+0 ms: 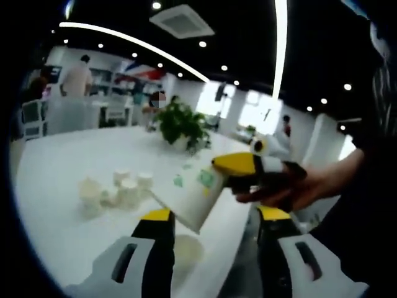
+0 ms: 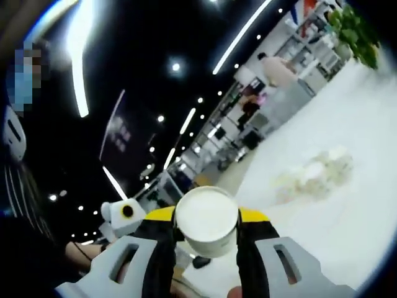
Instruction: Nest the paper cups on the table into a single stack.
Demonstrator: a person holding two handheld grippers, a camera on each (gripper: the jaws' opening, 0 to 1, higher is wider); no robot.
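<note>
Here the right tool (image 2: 206,239) squeezes a light, thin paper cup (image 2: 206,220) (easy to crush); hold its sides softly. Left tool (image 1: 214,217) gapes beside the cup, above the table (image 1: 56,230).

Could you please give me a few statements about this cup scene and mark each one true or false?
1. The right claw holds a cup between its jaws. True.
2. More cups sit in a loose group on the table. True.
3. The left claw is shut on a cup. False: its jaws stand apart, with nothing gripped between them.
4. The cup in the right claw is plain white all over. False: green marks show on its side in the left gripper view.
5. A plant stands on the table beyond the cups. True.
6. All the cups are already nested in one stack. False: the group is scattered.
</note>
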